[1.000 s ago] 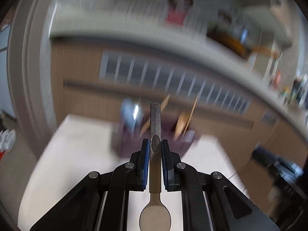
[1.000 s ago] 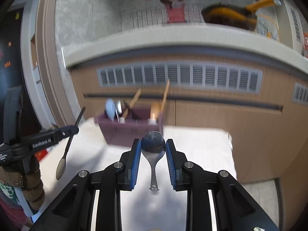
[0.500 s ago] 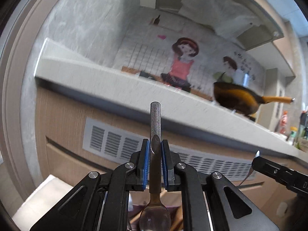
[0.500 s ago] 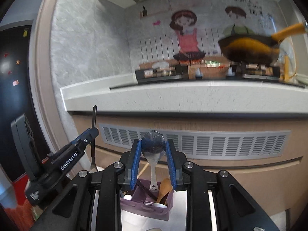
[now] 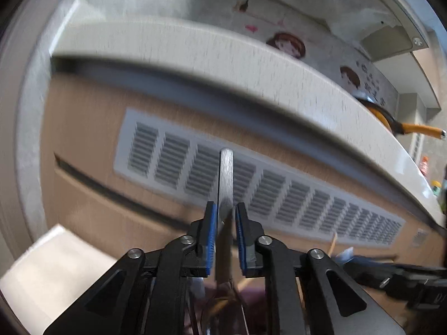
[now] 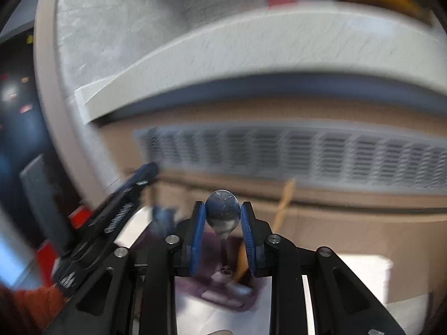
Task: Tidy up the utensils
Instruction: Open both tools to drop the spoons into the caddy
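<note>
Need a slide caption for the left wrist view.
Left gripper, fingers just opened off the spoon handle between them, above the purple holder.

A utensil holder (image 6: pixel 223 287) stands on the white table (image 6: pixel 357 273), near the cabinet front behind it. A vent grille (image 6: pixel 307 153) runs across that cabinet, under the countertop (image 6: pixel 251 44). A pan (image 5: pixel 391 117) sits on the counter, far right.

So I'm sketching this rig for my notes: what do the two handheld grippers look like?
Both match. The left gripper and right gripper have black plastic linkage arms with cut-out slots, silver pivot bolts, and ribbed blue pads lining the fingers. In the right wrist view, the left gripper's side carries white lettering, too blurred to read, above an orange-red knitted sleeve.
</note>
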`<state>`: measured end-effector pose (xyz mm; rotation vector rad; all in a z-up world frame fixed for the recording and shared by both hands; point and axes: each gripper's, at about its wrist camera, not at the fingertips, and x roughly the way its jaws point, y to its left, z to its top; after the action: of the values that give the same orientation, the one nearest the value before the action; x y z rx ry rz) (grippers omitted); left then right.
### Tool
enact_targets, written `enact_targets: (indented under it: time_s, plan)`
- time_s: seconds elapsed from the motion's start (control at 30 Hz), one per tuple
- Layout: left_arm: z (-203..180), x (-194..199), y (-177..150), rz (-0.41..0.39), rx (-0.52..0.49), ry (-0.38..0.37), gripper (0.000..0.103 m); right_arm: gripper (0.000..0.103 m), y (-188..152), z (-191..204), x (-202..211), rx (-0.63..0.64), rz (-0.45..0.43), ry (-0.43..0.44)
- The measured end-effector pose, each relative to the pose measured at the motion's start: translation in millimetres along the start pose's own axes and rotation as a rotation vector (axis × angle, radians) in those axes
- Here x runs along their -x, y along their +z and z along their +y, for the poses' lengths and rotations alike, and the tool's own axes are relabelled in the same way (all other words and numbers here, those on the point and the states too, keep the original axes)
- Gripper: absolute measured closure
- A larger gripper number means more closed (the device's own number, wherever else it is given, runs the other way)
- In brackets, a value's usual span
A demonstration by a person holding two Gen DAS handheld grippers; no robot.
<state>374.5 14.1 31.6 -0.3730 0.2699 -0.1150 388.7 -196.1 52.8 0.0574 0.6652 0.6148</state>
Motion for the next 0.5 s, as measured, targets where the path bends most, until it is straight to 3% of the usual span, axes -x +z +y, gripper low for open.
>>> enact_targets:
  time_s: [0.1, 0.27, 0.5]
  plan:
    - [12, 6, -1, 0.073, 0.028, -0.007, 0.065, 0.078, -11, 0, -8, -0.016, 0.053, 0.016]
    - [29, 55, 5, 0.106, 0.062, 0.017, 0.058, 0.076, -29, 16, 26, 0.006, -0.019, -0.087]
    - [12, 149, -15, 0.193, -0.098, 0.054, 0.052, 0.074, -82, 58, 94, 0.029, -0.155, -0.199]
